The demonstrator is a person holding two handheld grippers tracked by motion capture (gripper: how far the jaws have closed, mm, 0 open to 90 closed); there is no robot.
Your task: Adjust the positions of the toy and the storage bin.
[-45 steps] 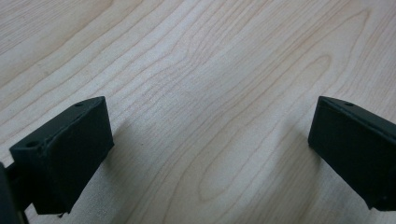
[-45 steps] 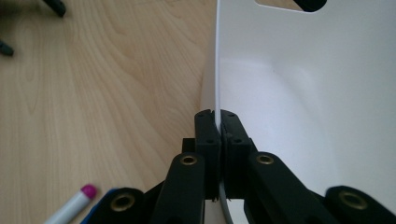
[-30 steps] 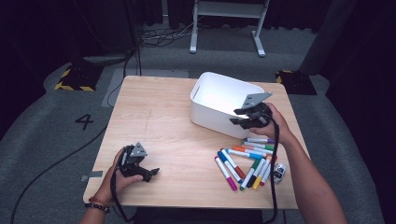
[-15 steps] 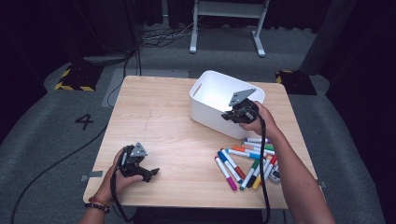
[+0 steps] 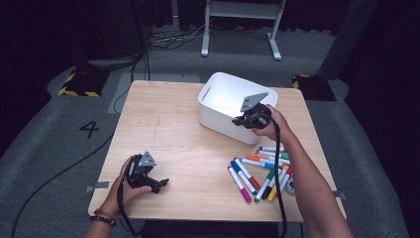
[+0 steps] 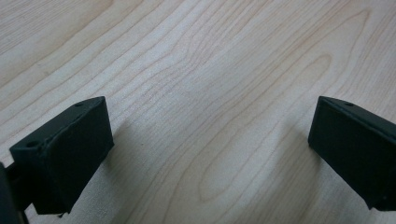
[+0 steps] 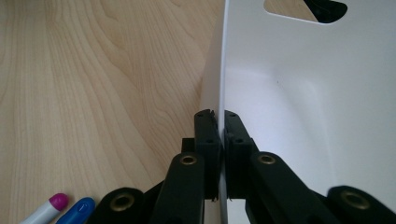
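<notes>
A white plastic bin (image 5: 223, 99) stands on the wooden table (image 5: 168, 134) right of centre. My right gripper (image 5: 243, 120) is shut on the bin's near wall (image 7: 219, 93), one jaw outside and one inside the rim. Several coloured markers (image 5: 260, 171) lie in a loose heap on the table just in front of that hand; a magenta cap (image 7: 58, 201) and a blue cap (image 7: 81, 207) show beside the jaws. My left gripper (image 5: 158, 184) rests near the table's front left, open, with bare wood (image 6: 210, 140) between its jaws.
The bin has an oval handle cut-out (image 7: 306, 9) in its far wall. The table's front edge (image 5: 198, 217) runs just below the left hand. A black cable (image 5: 278, 178) trails from the right gripper along the forearm. Grey floor with a painted 4 (image 5: 90, 129) lies to the left.
The right gripper has moved left along the bin's near wall and now clamps its rim. The bin has shifted slightly left. The left gripper has stayed put.
</notes>
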